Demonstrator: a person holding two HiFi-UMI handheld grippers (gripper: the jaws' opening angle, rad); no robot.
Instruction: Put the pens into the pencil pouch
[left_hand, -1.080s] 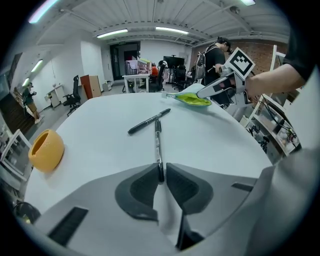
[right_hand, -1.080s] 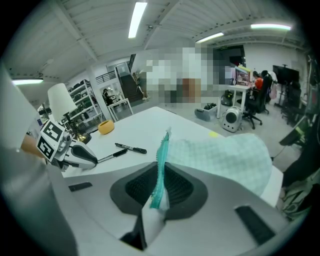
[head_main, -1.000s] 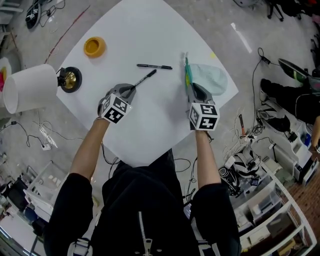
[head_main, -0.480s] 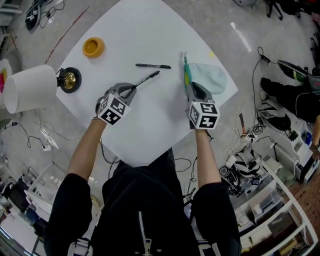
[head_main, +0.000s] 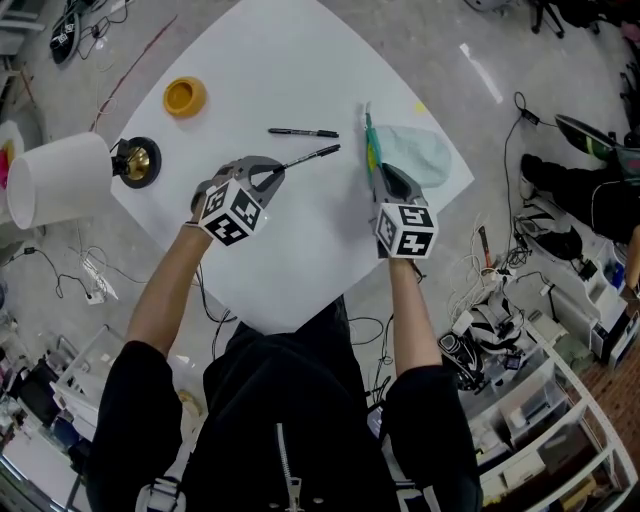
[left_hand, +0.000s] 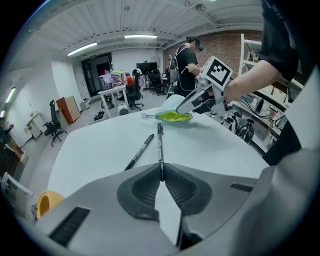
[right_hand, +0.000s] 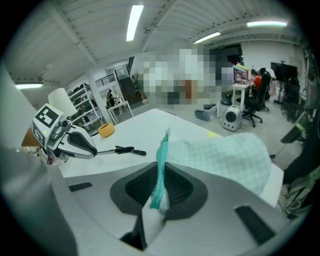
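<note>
- My left gripper (head_main: 272, 173), jaws pinching a black pen (head_main: 315, 155) by its end, points it toward the pencil pouch (head_main: 418, 152).
- My right gripper (head_main: 384, 182), jaws clamped on the pouch's zipper edge.
- Second pen (head_main: 303, 132) lies on the bench (head_main: 300, 250).

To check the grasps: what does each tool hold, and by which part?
The left tool grips a black pen at one end; the right tool pinches the pouch by its teal zipper edge.
</note>
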